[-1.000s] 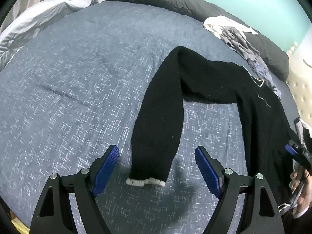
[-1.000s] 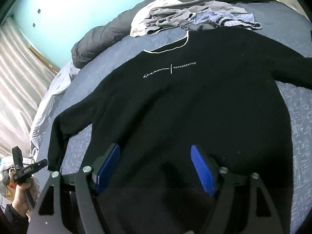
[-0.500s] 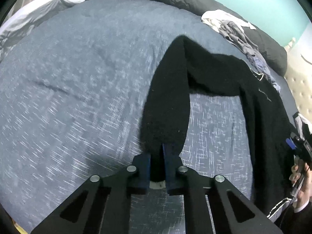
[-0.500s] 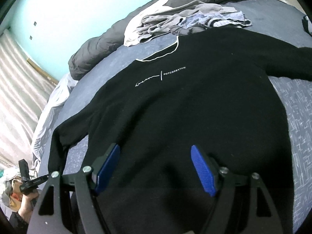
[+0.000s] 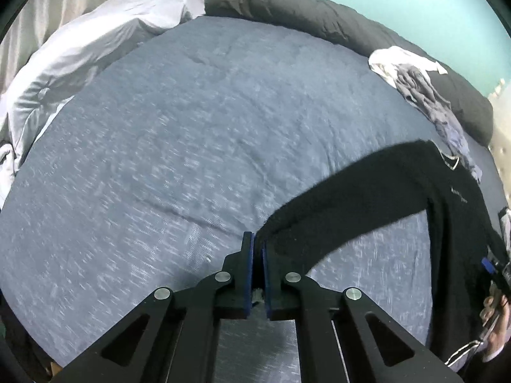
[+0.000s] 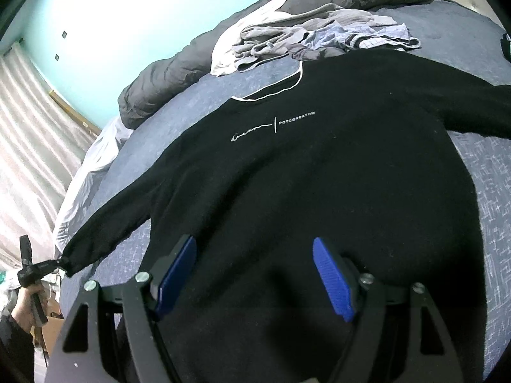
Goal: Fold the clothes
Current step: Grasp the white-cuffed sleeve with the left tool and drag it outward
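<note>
**Left sleeve cuff pinched and lifted**

The black sweater [image 6: 319, 191] lies face up on the bed [image 5: 159, 159]. The left gripper [image 5: 257, 255] is clamped on its sleeve [image 5: 345, 198] cuff. The right gripper [image 6: 255, 274] hovers wide apart over the hem. Crumpled clothes [image 6: 303, 38] sit beyond the collar.

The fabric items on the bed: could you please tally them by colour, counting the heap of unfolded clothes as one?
Black: 1, the sweater, its sleeve cuff pinched in the left gripper.
Dark grey: 1, the rolled duvet.
White: 1, the crumpled sheet.
Mixed grey, white and pale blue: 1, the clothes heap.
Total: 4.
</note>
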Available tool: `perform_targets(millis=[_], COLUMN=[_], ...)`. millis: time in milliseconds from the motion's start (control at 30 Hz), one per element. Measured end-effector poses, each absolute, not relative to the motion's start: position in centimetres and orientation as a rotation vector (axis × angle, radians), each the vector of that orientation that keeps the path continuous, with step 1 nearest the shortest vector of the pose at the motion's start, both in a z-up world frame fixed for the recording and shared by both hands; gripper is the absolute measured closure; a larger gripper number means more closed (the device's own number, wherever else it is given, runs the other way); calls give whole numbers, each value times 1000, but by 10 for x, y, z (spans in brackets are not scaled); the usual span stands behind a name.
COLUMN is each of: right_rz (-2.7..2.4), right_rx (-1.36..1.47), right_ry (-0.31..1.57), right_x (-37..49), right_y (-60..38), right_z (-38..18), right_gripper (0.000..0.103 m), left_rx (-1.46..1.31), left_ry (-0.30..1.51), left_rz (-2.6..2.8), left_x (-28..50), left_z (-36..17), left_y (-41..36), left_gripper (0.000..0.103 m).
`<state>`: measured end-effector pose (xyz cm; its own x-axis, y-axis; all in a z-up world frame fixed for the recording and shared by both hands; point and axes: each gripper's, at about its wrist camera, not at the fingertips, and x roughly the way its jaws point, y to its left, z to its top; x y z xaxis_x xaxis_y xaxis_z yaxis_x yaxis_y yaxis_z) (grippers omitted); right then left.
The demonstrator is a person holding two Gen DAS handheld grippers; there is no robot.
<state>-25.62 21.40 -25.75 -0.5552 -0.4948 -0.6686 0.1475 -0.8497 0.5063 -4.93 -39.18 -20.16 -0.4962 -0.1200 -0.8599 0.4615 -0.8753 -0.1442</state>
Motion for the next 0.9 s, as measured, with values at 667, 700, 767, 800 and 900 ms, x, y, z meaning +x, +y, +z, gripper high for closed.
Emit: perform_targets(millis=[667, 700, 767, 800, 900], right_rz=[-2420, -2420, -2419, -2419, -2419], right_rx=[1214, 1215, 1214, 1214, 1217], right_ry=[-548, -547, -551, -552, -561], right_x=[-257, -256, -256, -256, -257], right_y=[207, 207, 207, 207, 208], right_z=[-257, -257, -257, -257, -257], right_gripper=[26, 26, 26, 26, 26], left_rx=[1329, 1304, 1264, 1263, 1320], left_ry=[598, 596, 608, 625, 591], left_rz=[-2269, -2254, -2228, -2240, -2304], left_x=[-42, -37, -30, -31, -41], left_z=[-237, -236, -234, -234, -235], left_y=[-443, -445, -448, -445, -424], left_gripper=[87, 87, 87, 87, 86])
